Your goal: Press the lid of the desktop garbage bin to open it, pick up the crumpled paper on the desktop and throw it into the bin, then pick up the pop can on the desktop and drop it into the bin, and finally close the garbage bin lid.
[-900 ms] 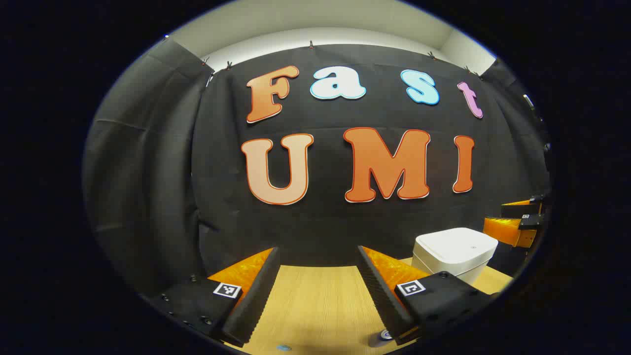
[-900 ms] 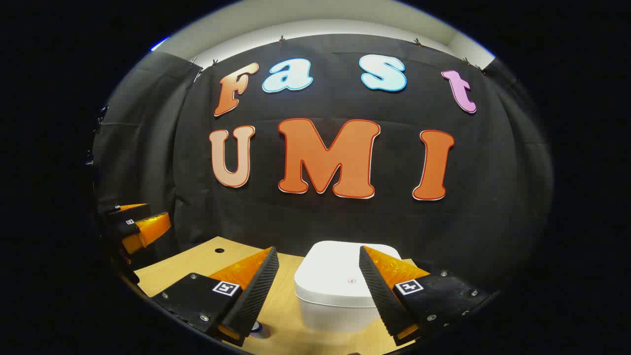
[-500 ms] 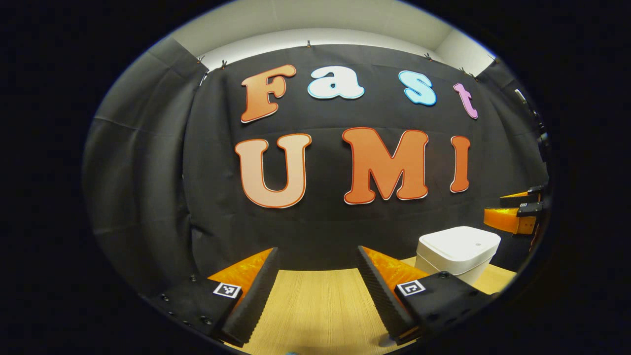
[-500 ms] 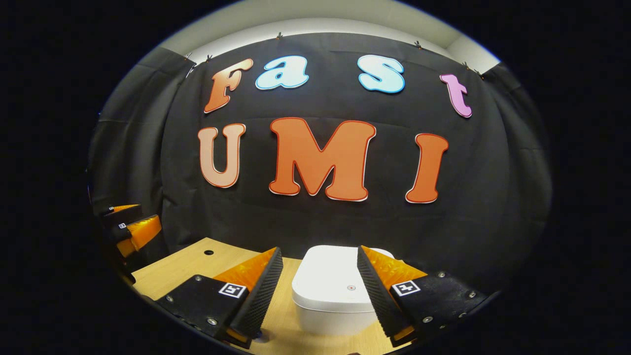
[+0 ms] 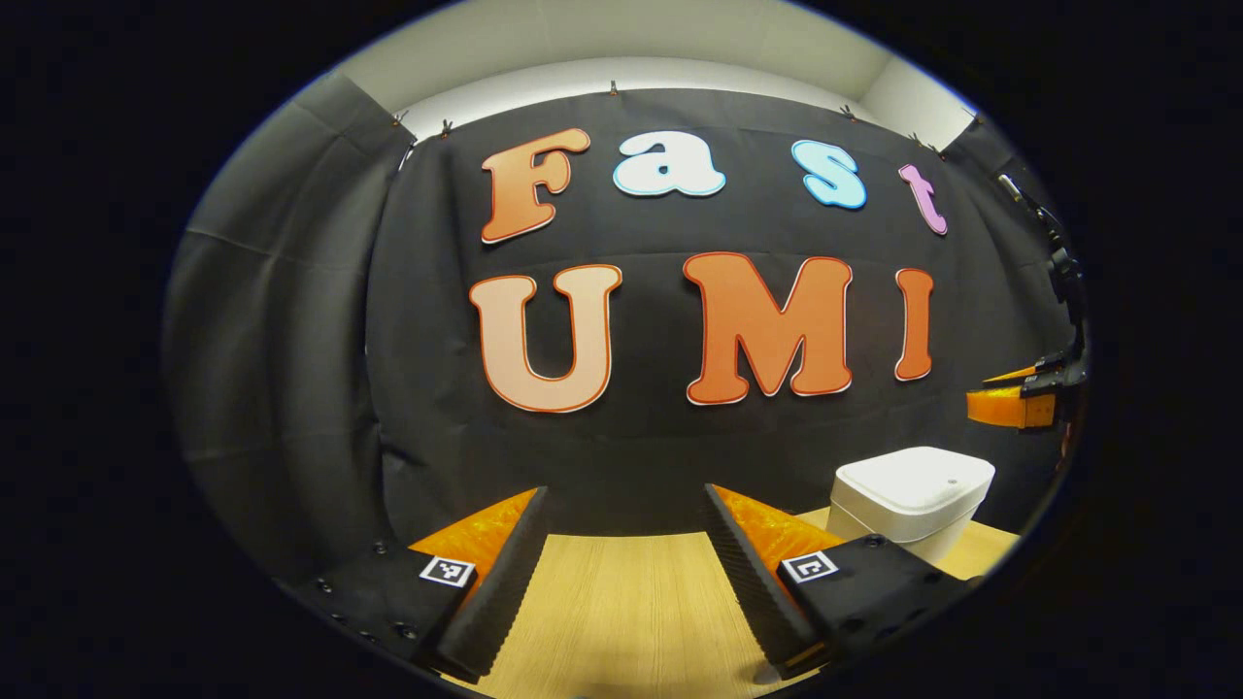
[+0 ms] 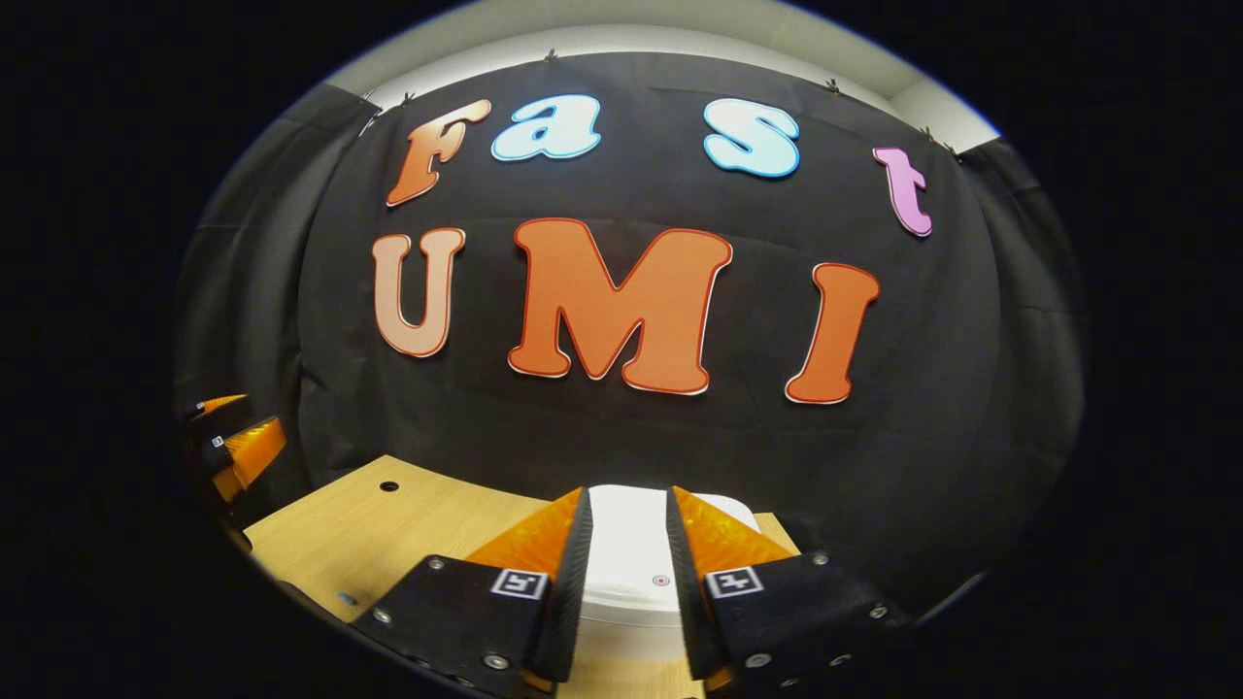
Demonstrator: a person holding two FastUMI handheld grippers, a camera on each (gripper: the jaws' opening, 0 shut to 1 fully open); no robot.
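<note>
The white rounded plastic bin (image 6: 636, 563) sits upright, lid closed, on the wooden table (image 5: 621, 612); the right hand-held gripper (image 6: 621, 573) has narrowed but grips nothing, while the left hand-held gripper (image 5: 621, 573) is spread wide.

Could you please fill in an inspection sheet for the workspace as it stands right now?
Surface: wooden desktop, a round hole near its far edge.
Job's things: white bin, lid down.
Clutter: nothing seen.
Grippers: left gripper fingers wide apart over bare desktop; right gripper fingers narrowed with a gap, aimed at the bin, holding nothing.
Cables: nothing seen.
Surroundings: black cloth wall, pale ceiling above.
</note>
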